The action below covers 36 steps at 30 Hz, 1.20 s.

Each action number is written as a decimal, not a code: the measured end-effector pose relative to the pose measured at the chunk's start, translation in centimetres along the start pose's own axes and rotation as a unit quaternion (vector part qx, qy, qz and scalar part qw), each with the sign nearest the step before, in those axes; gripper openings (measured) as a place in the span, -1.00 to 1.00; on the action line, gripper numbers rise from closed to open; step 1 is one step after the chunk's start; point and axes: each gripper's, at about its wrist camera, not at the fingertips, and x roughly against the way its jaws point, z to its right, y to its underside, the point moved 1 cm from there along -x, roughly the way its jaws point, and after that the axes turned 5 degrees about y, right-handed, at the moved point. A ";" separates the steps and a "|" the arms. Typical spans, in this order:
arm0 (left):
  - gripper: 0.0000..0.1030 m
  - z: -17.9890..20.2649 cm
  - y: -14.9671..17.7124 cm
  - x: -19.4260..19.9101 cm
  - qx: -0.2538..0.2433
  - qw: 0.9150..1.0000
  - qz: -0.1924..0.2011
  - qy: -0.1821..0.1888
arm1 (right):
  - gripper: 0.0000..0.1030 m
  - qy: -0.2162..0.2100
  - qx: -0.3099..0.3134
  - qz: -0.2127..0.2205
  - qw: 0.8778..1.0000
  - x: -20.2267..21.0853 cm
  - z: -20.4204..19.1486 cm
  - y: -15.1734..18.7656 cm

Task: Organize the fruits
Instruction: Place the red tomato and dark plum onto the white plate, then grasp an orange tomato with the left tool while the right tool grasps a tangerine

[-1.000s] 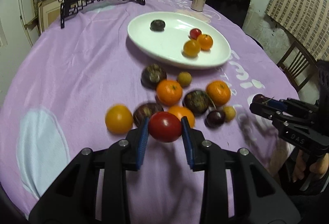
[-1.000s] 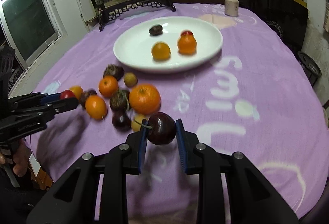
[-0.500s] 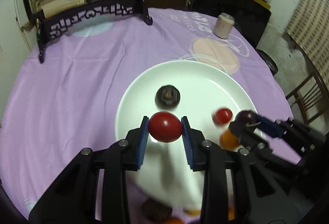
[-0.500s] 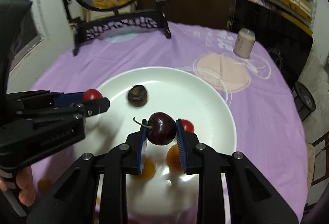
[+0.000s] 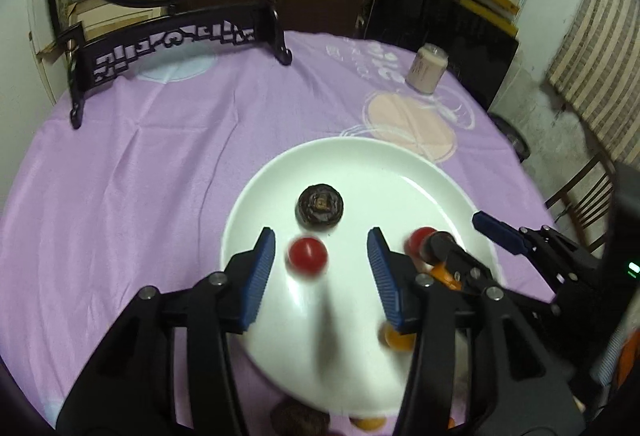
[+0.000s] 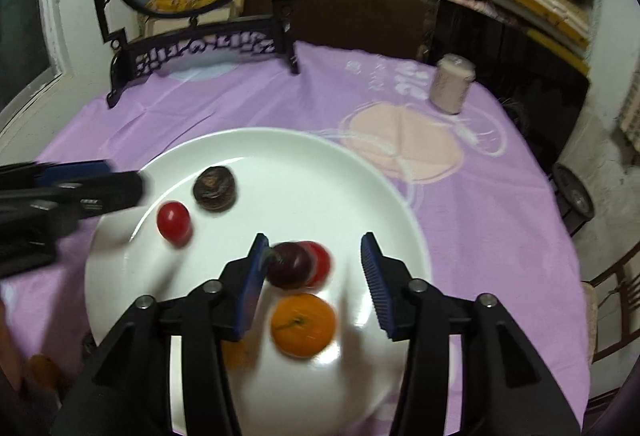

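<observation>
Fruits were being gathered onto the white plate point(image 5: 256, 204) that sat on the purple-clothed table point(image 5: 140, 164), near its middle. Behind it stood a carved black stand point(image 5: 180, 44) carrying a round painted screen, and off to the far right of the cloth a small pale jar point(image 5: 426, 72). Over the plate, the left gripper point(image 5: 320, 268) had its fingers spreading, and the red tomato point(image 5: 306, 256) sat blurred between them, free of both blue pads and seemingly dropping to the plate. The right gripper point(image 6: 312, 272) was likewise opening its fingers; the dark cherry point(image 6: 288, 264) lay close against the left pad, clear of the other, and I could not tell whether it was touching. To do this release well, I judged each gripper should stay low and steady until its fruit settled, then lift straight away, since round fruit would roll easily on the smooth glaze and could knock its neighbours toward the rim. Counted on or over the plate in the right wrist view: 1 orange point(image 6: 304, 324), 1 dark wrinkled fruit point(image 6: 215, 189), 2 red tomatoes, including a small one point(image 6: 320, 262) behind the cherry, and 1 cherry. A second orange fruit showed in the left wrist view, and at least 3 more fruits peeked past the plate's near edge, still on the cloth.
</observation>
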 end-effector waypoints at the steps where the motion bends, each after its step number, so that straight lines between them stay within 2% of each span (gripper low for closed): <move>1: -0.02 -0.2 0.5 1.0 0.003 1.000 0.009 0.005 | -0.06 0.011 -0.003 0.010 1.000 0.7 0.6 0.4; 4: 0.03 -0.3 3.2 4.4 -0.002 0.999 0.034 -0.003 | -0.06 0.031 -0.026 0.027 0.999 3.1 2.2 1.8; 6: 0.13 -0.5 5.8 6.6 -0.010 0.999 0.047 -0.005 | -0.06 0.025 -0.048 0.037 0.998 5.3 2.9 3.2; 9: 0.20 -1.0 10.4 9.4 -0.028 0.998 0.052 -0.017 | 0.02 -0.017 -0.063 0.039 0.997 9.3 2.9 7.2; 12: 0.21 -1.6 14.6 11.1 -0.036 0.999 0.033 -0.019 | 0.02 -0.065 -0.060 0.009 0.996 12.0 1.9 11.8; 15: 0.21 -2.1 17.2 12.0 -0.034 0.999 0.015 -0.018 | 0.03 -0.085 -0.047 -0.019 0.995 13.3 0.6 14.6; 23: 0.21 -2.1 19.4 13.2 -0.029 0.999 0.012 -0.009 | 0.03 -0.103 -0.023 -0.032 0.994 14.7 -2.1 16.2; 29: 0.30 -2.8 20.2 13.9 -0.021 1.000 0.011 -0.019 | 0.03 -0.109 -0.017 -0.053 0.993 13.8 -3.1 16.8; 36: 0.30 -3.9 20.9 13.6 -0.009 1.000 -0.001 -0.021 | 0.03 -0.084 -0.014 -0.047 0.995 11.6 -3.4 14.7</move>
